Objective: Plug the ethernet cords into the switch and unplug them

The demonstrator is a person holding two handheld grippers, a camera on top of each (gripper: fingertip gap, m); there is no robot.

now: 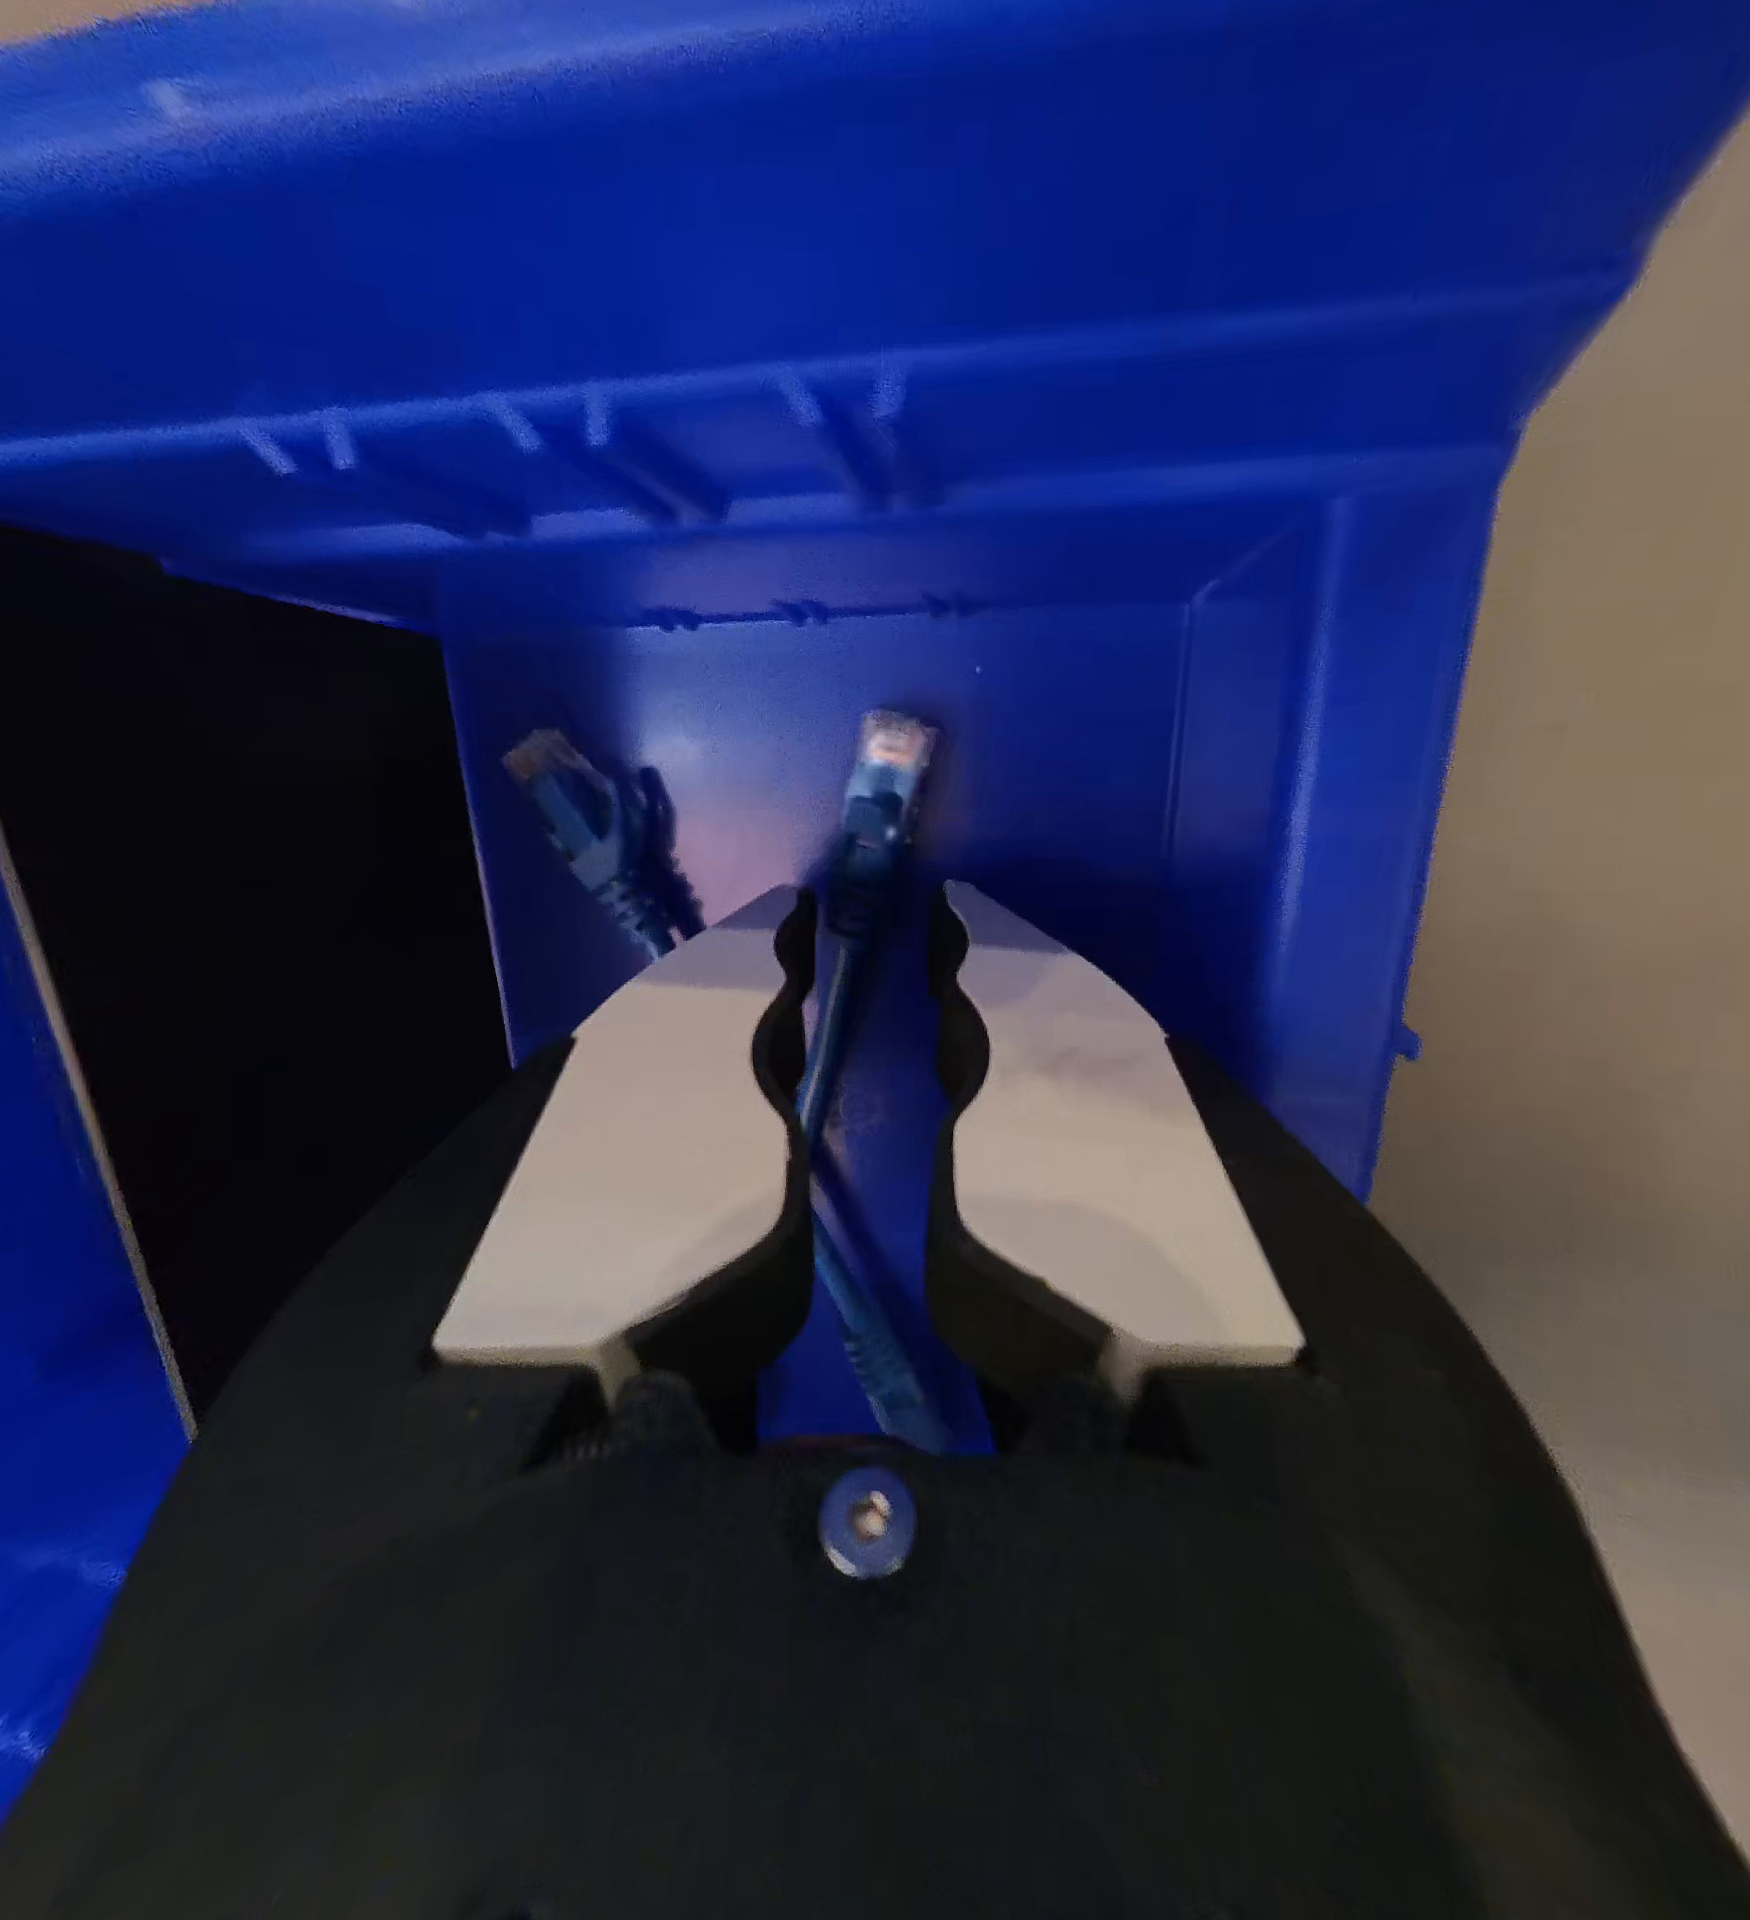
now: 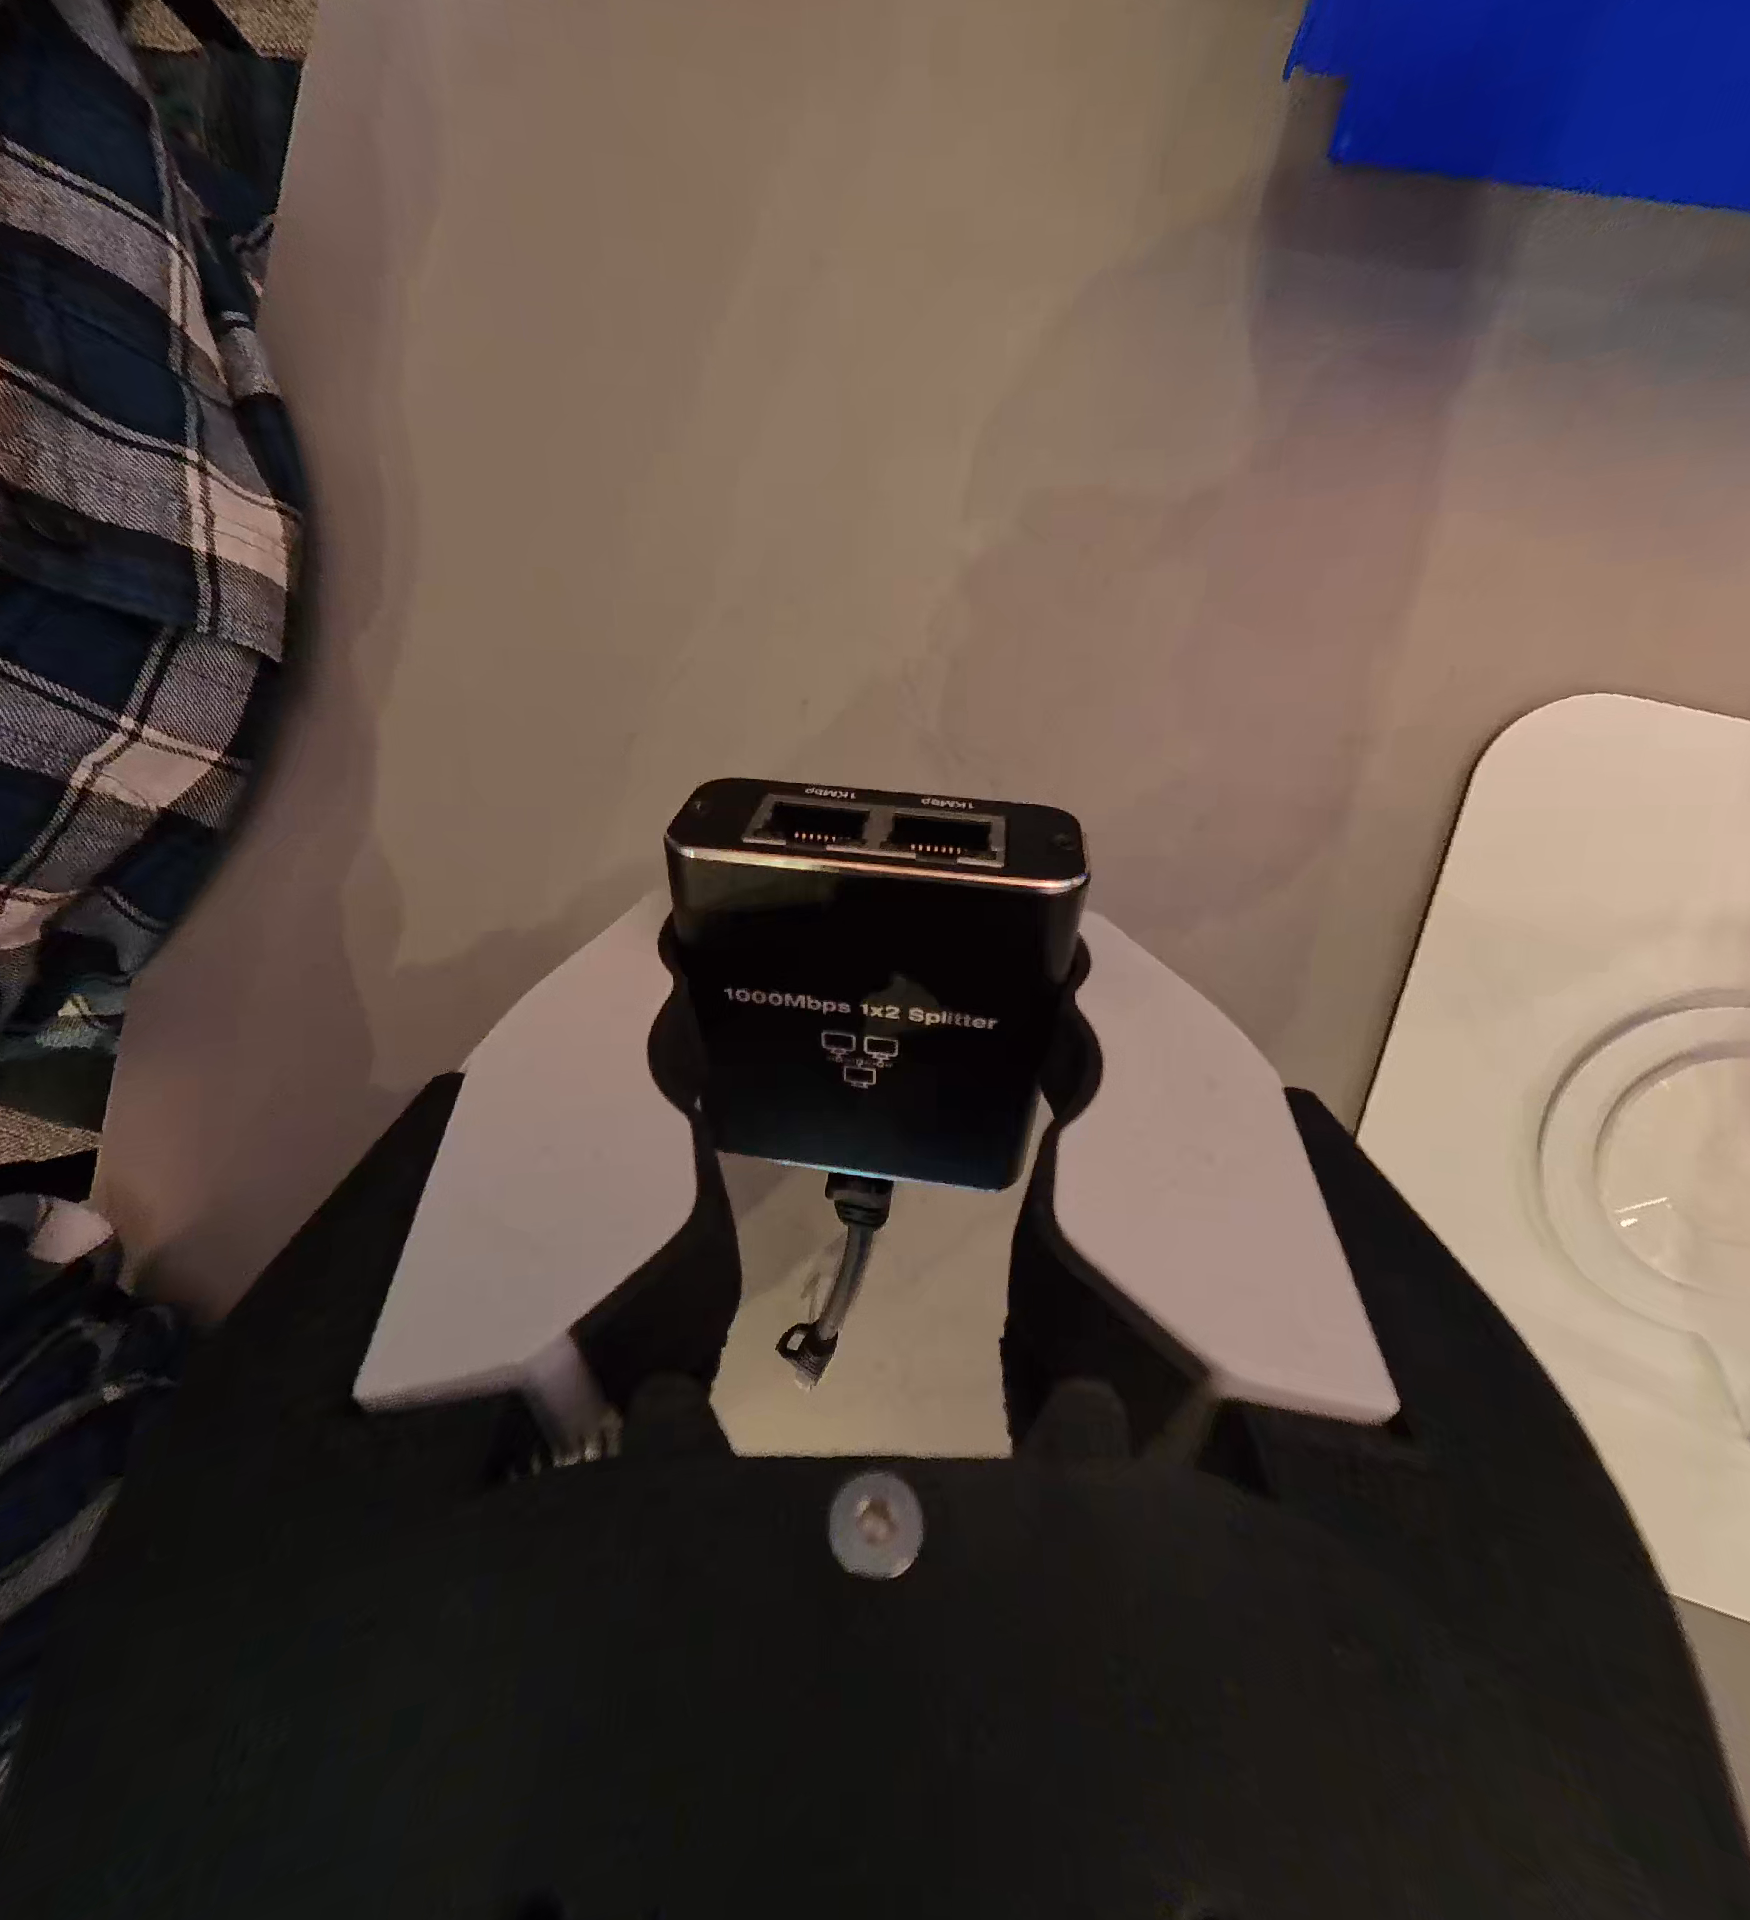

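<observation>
Left tongs are narrowed on a blue ethernet cord just behind its plug. The cord runs back between the black pads; it lies against the left pad, contact on the right one is unclear. The plug points forward at the inside wall of a blue bin. A second blue cord plug lies to the left in the same bin, not gripped.

Right tongs are spread wide and clamped on the sides of a black switch, both pads pressing its body. Its two ports face away, both empty, and a short grey cord hangs from the near end.

Step in hand looks like lifting the first cord out to bring it to a port. To do it well: keep the grip close to the plug so it doesn't swing, line the plug square with one port, clip side matched (clip side not readable here), and push straight until it seats while the right tongs brace the switch.

Room: bin walls and rim sit close around the left tongs, so back straight out. Over the grey counter beyond the switch it's open; a plaid sleeve is on the left, a white tray on the right.
</observation>
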